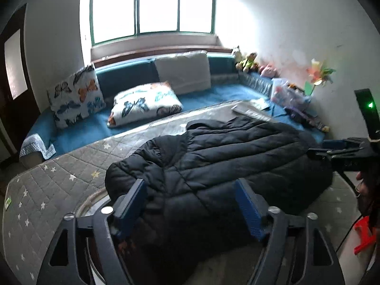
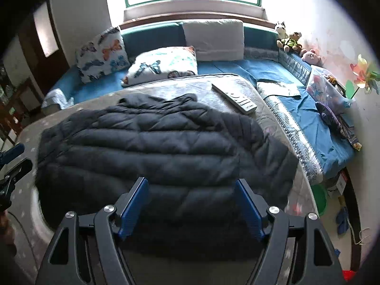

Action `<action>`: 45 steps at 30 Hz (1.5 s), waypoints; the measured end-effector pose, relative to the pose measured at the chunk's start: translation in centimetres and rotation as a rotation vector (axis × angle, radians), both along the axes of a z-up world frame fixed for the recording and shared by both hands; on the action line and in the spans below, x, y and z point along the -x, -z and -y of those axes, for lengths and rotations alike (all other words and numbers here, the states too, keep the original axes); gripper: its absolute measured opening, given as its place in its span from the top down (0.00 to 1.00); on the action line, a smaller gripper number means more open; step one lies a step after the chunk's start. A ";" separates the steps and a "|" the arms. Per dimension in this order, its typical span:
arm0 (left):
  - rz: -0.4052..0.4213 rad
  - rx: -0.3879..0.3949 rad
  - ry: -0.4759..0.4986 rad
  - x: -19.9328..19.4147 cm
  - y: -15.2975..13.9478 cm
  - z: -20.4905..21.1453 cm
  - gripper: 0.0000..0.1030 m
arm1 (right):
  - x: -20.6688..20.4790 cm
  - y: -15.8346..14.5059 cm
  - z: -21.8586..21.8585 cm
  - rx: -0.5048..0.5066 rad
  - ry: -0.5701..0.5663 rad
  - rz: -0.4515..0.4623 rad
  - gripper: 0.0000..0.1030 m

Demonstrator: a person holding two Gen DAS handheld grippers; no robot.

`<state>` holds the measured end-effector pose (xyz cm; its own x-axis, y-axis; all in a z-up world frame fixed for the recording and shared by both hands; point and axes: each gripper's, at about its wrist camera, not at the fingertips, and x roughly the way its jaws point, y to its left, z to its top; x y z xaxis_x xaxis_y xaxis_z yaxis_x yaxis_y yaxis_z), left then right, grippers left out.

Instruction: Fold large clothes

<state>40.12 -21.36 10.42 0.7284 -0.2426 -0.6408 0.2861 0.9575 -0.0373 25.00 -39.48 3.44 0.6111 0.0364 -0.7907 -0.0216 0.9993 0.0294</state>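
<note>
A black quilted puffer jacket (image 2: pixel 152 147) is spread, partly folded it seems, on the grey star-patterned mattress (image 1: pixel 47 190). The left hand-held gripper (image 1: pixel 190 204) is held wide above the jacket's near edge, gripping nothing. The right hand-held gripper (image 2: pixel 192 204) is likewise spread wide and unloaded. A white remote control (image 2: pixel 235 98) lies beyond the jacket.

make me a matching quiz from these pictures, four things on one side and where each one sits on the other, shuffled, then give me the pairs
Things:
1. jacket
2. remote
3. plain pillow
4. pinwheel

Places:
A. by the right wall
B. upright against the sofa back under the window
C. on the grey mat beyond the jacket
D. spread on the grey mat before both open grippers

Pairs: 1-D, 2-C, 3-B, 4-A
</note>
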 end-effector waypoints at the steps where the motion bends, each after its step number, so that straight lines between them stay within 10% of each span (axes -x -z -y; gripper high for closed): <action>1: 0.008 0.004 0.006 1.0 -0.4 -0.1 0.16 | 0.7 -0.1 -0.2 0.004 -0.001 0.013 0.20; 4: 0.037 0.015 -0.001 5.1 -0.8 -0.2 0.00 | 3.8 -0.5 -1.5 0.047 -0.001 0.057 0.20; 19: 0.036 0.064 -0.073 16.9 -0.6 -2.8 0.00 | 13.8 -0.2 -6.0 0.081 0.071 0.229 0.15; 45: 0.001 0.048 -0.085 21.3 -0.1 -3.4 0.00 | 18.9 -0.7 -7.2 0.086 0.098 0.315 0.15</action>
